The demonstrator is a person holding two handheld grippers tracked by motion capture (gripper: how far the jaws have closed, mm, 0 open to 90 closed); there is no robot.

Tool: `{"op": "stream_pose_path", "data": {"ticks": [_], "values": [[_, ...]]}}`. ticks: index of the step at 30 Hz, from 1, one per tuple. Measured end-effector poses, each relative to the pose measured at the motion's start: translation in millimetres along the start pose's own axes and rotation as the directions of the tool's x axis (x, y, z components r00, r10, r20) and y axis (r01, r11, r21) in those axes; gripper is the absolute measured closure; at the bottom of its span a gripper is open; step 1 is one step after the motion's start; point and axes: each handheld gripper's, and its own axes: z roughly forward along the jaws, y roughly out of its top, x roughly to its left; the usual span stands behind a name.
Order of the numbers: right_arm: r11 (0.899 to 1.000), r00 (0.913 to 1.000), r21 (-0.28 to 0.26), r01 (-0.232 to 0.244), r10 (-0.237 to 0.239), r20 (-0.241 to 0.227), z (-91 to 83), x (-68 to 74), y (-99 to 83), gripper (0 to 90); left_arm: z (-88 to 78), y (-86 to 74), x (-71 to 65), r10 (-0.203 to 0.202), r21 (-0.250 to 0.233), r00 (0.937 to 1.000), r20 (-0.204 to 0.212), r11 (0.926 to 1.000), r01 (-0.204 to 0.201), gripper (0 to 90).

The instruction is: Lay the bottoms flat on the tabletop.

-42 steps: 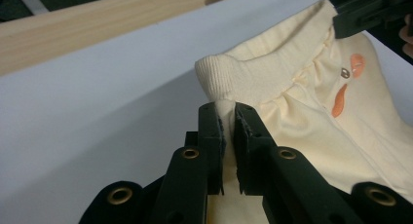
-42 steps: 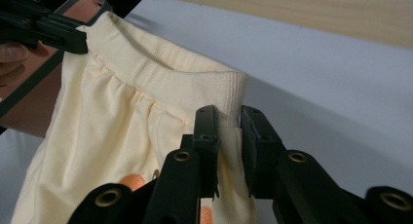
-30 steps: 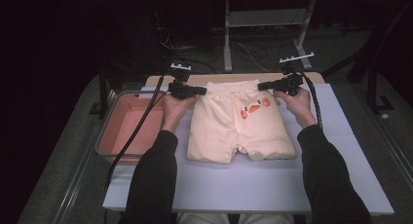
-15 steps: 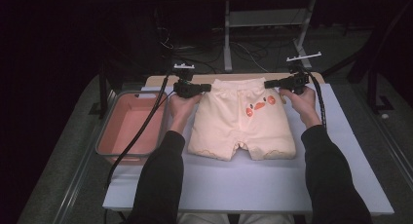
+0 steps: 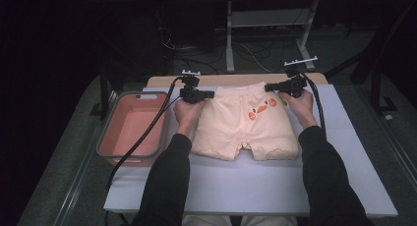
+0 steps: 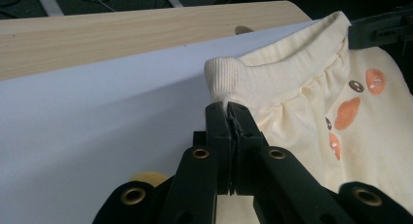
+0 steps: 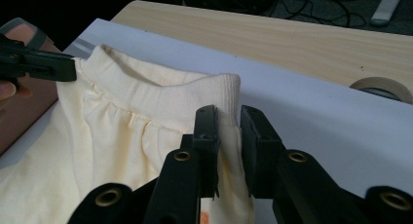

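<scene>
One pair of pale yellow cotton shorts [image 5: 246,127] lies flat on the white sheet [image 5: 255,186] that covers the table, with the ribbed waistband [image 6: 282,78] at the far side and the two short legs pointing toward the person. Two black two-jaw grippers hold this garment, one at each end of the waistband. The left gripper [image 5: 209,94] is at the left corner; in the left gripper view its two jaws are pressed fully together with the fabric of the corner pinched between them. The right gripper [image 5: 271,87] is at the right corner; in the right gripper view its jaws stand a little apart because a thicker fold of the waistband is clamped between them, and the pads press on it from both sides.

Two hands carry the grippers, and two dark sleeves [image 5: 164,186] come in from the near edge of the table. Two black cables trail away, one from each gripper.

Several orange patches [image 5: 260,109] decorate the front of the shorts near the right side; in the left gripper view I count four of them, with small metal eyelets beside them.

One pink rectangular plastic tray [image 5: 105,147] stands to the left of the sheet, just beside the left forearm. One strip of light wooden board [image 5: 236,80] shows behind the sheet, and one roll of tape [image 7: 384,87] lies on it.
</scene>
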Motion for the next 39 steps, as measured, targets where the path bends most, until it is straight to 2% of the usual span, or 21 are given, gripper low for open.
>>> {"op": "stream_pose_path", "data": {"ticks": [3, 5, 7, 9, 13, 15, 19, 28, 30, 32, 35, 39], "values": [[1.000, 0.9999, 0.009, -0.010, 0.010, 0.008, 4.5, -1.7, -2.3, 74.7, 3.4, -2.7, 1.6, -0.003, 0.011, 1.0000, -0.003, 0.9999, 0.003, 88.1], [1.000, 0.9995, 0.014, -0.028, 0.027, 0.017, 7.2, -2.3, -4.0, 62.7, 6.2, -5.2, 2.1, -0.027, 0.010, 0.9996, 0.000, 0.9996, 0.027, 86.2], [1.000, 0.9976, -0.008, -0.026, 0.027, 0.064, 6.8, -0.3, -6.4, 52.7, 8.3, -6.2, 2.8, -0.063, 0.006, 0.9977, 0.027, 0.9980, 0.063, 78.9], [1.000, 0.9979, -0.016, -0.020, 0.021, 0.062, 4.9, 1.2, -7.6, 44.3, 8.0, -5.8, 2.5, -0.072, 0.002, 0.9962, 0.050, 0.9974, 0.072, 74.3], [1.000, 0.9986, -0.018, -0.005, 0.006, 0.053, -1.3, 5.3, -10.7, 36.0, 4.2, -3.3, 0.3, -0.066, -0.004, 0.9963, 0.055, 0.9978, 0.066, 60.8], [0.999, 0.9993, -0.032, -0.011, 0.012, 0.036, -5.3, 5.7, -13.1, 33.9, 1.5, -2.0, -1.7, -0.058, -0.007, 0.9964, 0.062, 0.9983, 0.058, 56.2], [0.999, 0.9993, -0.052, -0.013, 0.015, 0.033, -10.7, 6.6, -19.1, 27.4, -3.7, -2.7, -10.0, -0.026, -0.035, 0.9954, 0.093, 0.9990, 0.029, 45.9], [0.999, 0.9999, -0.042, 0.003, -0.002, 0.011, -20.1, 15.9, -34.8, 12.0, -11.5, -11.5, -25.7, 0.020, -0.052, 0.9904, 0.137, 0.9986, -0.013, 25.5], [0.999, 0.9998, -0.043, 0.017, -0.017, 0.014, -23.2, 20.7, -39.8, 1.3, -16.2, -12.5, -32.0, 0.022, -0.055, 0.9944, 0.104, 0.9984, -0.016, 12.8], [0.998, 0.9993, -0.046, 0.031, -0.030, 0.022, -26.4, 25.3, -43.1, 0.0, -19.9, -12.5, -37.7, 0.038, -0.043, 0.9952, 0.091, 0.9985, -0.034, 2.0], [0.997, 0.9990, -0.061, 0.045, -0.045, 0.008, -33.8, 32.9, -48.0, 0.0, -26.5, -13.7, -43.7, 0.068, -0.032, 0.9929, 0.097, 0.9974, -0.065, 0.0], [0.996, 0.9982, -0.063, 0.058, -0.059, -0.011, -40.4, 41.7, -53.2, 0.0, -36.8, -18.5, -49.5, 0.090, -0.052, 0.9898, 0.110, 0.9950, -0.085, 0.0]]}}
